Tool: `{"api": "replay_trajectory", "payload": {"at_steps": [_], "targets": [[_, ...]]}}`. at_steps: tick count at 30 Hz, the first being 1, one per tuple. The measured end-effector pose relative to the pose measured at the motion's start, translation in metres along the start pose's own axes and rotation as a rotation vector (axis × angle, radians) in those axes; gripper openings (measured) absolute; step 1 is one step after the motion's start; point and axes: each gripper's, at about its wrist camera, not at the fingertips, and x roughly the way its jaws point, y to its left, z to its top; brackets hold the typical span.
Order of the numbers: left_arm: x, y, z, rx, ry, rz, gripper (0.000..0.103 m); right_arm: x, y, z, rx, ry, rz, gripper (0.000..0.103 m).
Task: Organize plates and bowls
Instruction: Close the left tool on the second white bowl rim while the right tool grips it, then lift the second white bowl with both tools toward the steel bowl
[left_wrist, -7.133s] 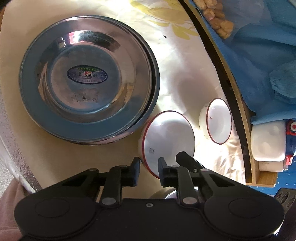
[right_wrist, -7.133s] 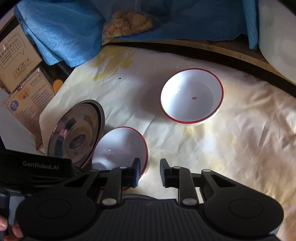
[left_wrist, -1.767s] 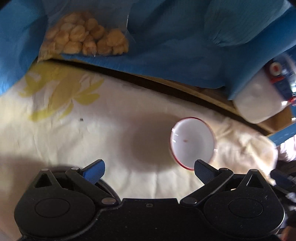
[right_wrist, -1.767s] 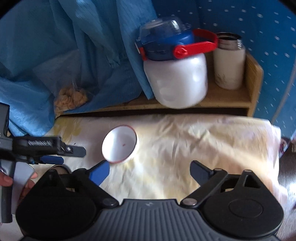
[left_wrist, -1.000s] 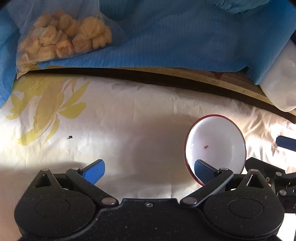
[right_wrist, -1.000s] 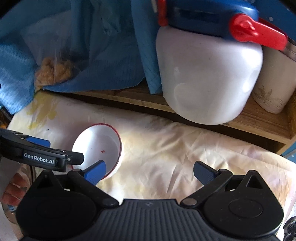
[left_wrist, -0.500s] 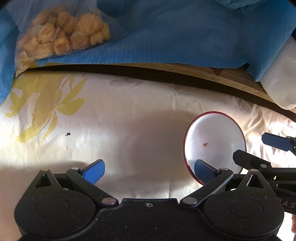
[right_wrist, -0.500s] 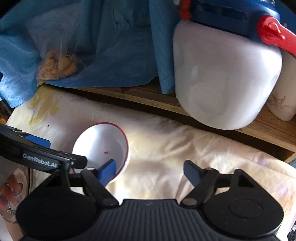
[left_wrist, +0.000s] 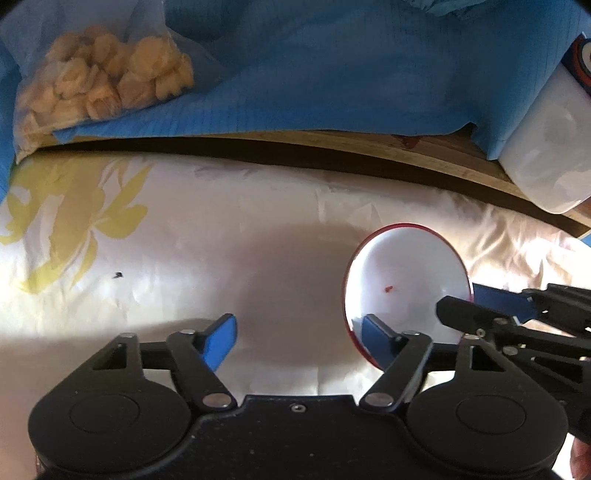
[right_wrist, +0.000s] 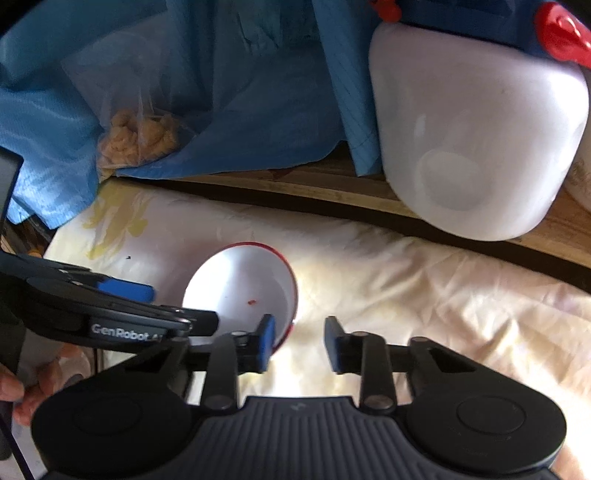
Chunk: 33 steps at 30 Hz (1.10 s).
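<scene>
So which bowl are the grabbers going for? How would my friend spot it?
Find the cream tablecloth with yellow flowers, below the wooden shelf holding a big white jug. The bowl sits on the cloth in front. It is white with a thin red rim and a tiny red speck inside.

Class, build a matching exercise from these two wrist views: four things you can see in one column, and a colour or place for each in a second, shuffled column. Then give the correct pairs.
Things:
1. bowl
2. cloth
3. jug
4. bag of snacks

Descriptions:
A. blue, draped over the shelf
B. white with a red rim
C. clear plastic, yellowish pieces inside
D. white body, on the wooden shelf

Pairs: 1-B, 2-A, 3-D, 4-C
</scene>
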Motion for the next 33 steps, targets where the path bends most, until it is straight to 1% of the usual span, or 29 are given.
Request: {"api": "replay_trajectory", "payload": {"at_steps": [1,2,3,4,6,7,9,10,11,12,15,19,24,29,33], "targets": [[0.000,0.000,0.000,-0.003,-0.001,-0.006,0.072,0.000,0.000,0.000,0.010,0.002,0.006,0.025],[-0.001,0.000,0.000,-0.002,-0.003,-0.011,0.068,0.001,-0.001,0.000,0.019,0.004,0.010,0.023],[-0.001,-0.001,0.000,-0.002,-0.007,-0.017,0.063,0.001,-0.001,0.000,0.030,0.007,0.015,0.022],[-0.001,-0.002,0.000,-0.003,-0.008,-0.026,0.060,0.002,-0.002,0.000,0.045,0.009,0.021,0.022],[-0.002,-0.005,0.001,-0.007,-0.008,-0.049,0.045,0.002,-0.005,0.000,0.076,0.012,0.032,0.022],[-0.003,-0.007,0.001,-0.008,-0.008,-0.060,0.041,0.002,-0.005,0.000,0.086,0.013,0.038,0.022],[-0.004,-0.010,0.001,-0.001,-0.010,-0.076,0.030,0.002,-0.005,0.001,0.088,0.012,0.044,0.018],[-0.002,-0.010,0.001,0.010,-0.012,-0.082,0.026,0.002,-0.004,0.001,0.089,0.012,0.048,0.017],[-0.004,-0.013,0.001,0.022,-0.013,-0.088,0.018,0.002,-0.003,0.001,0.092,0.011,0.049,0.014],[-0.004,-0.016,0.000,0.029,-0.013,-0.096,0.012,0.001,-0.003,0.001,0.093,0.008,0.047,0.014],[-0.005,-0.020,-0.001,0.027,-0.019,-0.099,0.011,0.000,-0.002,0.000,0.103,0.002,0.045,0.013],[-0.009,-0.015,-0.007,-0.001,-0.021,-0.132,0.010,-0.005,-0.005,-0.003,0.135,0.002,0.050,0.012],[-0.017,-0.009,-0.013,-0.009,-0.027,-0.166,0.010,-0.019,-0.004,-0.009,0.159,-0.012,0.049,0.012],[-0.047,-0.002,-0.019,-0.001,-0.050,-0.208,0.010,-0.044,0.000,-0.013,0.171,-0.039,0.041,0.012],[-0.067,-0.007,-0.023,0.027,-0.070,-0.237,0.010,-0.067,0.003,-0.016,0.173,-0.072,0.030,0.012]]}}
